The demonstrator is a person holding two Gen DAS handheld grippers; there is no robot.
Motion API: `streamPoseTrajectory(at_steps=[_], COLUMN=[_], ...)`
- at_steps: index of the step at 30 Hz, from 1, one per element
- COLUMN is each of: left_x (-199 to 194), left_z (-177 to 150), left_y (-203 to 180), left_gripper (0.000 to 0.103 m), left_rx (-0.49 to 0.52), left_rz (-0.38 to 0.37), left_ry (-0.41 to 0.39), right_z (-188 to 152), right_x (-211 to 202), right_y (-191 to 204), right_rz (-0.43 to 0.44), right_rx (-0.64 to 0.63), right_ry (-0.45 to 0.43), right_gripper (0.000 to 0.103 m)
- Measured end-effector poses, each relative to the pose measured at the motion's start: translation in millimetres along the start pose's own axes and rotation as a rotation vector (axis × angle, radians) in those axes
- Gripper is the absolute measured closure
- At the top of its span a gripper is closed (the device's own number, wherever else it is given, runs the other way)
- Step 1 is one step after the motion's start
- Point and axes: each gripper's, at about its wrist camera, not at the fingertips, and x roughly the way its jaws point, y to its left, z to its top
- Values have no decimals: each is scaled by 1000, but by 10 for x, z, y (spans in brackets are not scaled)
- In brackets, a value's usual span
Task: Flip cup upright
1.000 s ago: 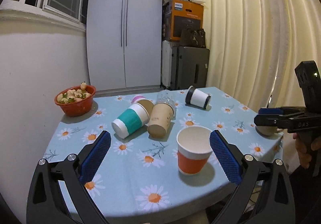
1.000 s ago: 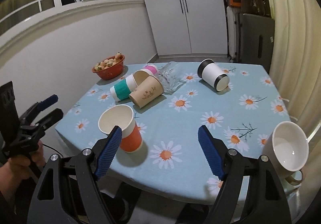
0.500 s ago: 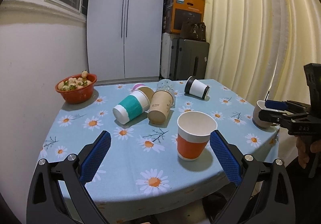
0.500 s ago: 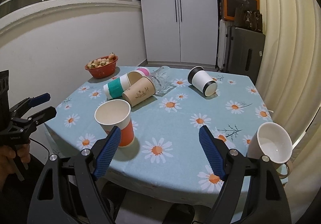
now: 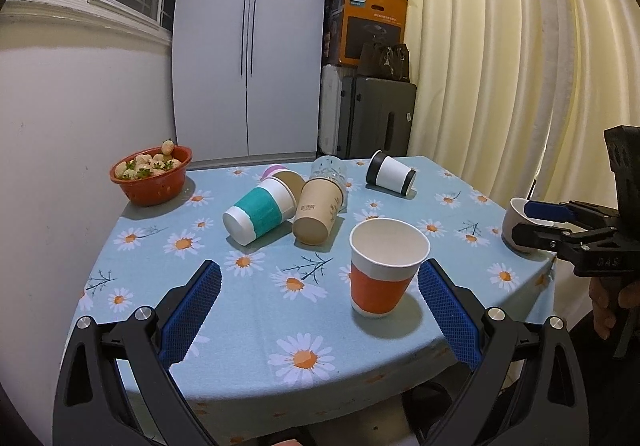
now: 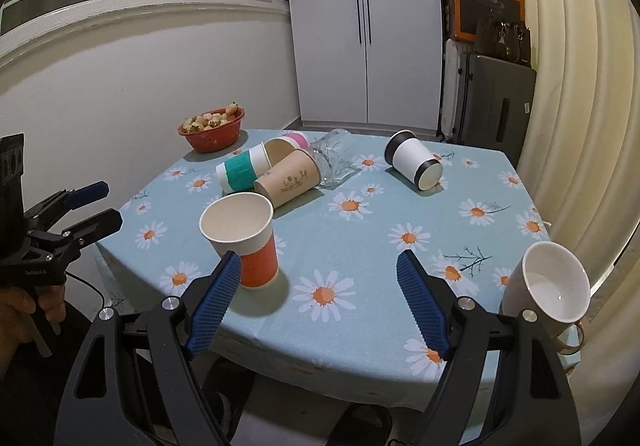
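Observation:
An orange-and-white paper cup [image 5: 385,266] [image 6: 243,238] stands upright near the table's front edge. A teal-banded cup [image 5: 260,211] [image 6: 241,174], a brown cup [image 5: 318,212] [image 6: 289,180], a pink cup [image 5: 274,169] and a clear glass [image 5: 329,169] [image 6: 334,158] lie on their sides in a cluster. A black-and-white cup [image 5: 391,175] [image 6: 414,165] lies on its side further back. My left gripper [image 5: 318,310] is open and empty, in front of the table. My right gripper [image 6: 320,298] is open and empty, also off the front edge.
A red bowl of fruit [image 5: 151,174] [image 6: 212,128] sits at the back left. A white mug [image 6: 546,288] [image 5: 516,222] stands at the table's right edge. The daisy tablecloth [image 5: 256,310] covers the table. A wardrobe [image 5: 248,42], suitcases and a curtain stand behind.
Both grippers have pulled back and up from the table, so it looks smaller and farther. The cups have not moved. Both stay open.

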Motion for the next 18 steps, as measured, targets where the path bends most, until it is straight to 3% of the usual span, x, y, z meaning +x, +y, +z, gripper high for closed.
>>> streamPoseTrajectory(at_steps=[18], left_x=[13], left_z=[-11], left_y=[-59], left_gripper=[7], left_rx=[10], left_rz=[-13], left_ry=[8], right_z=[-33], right_x=[7], right_y=[12], right_rz=[-5], right_rx=[-8], right_ry=[13], right_gripper=[23])
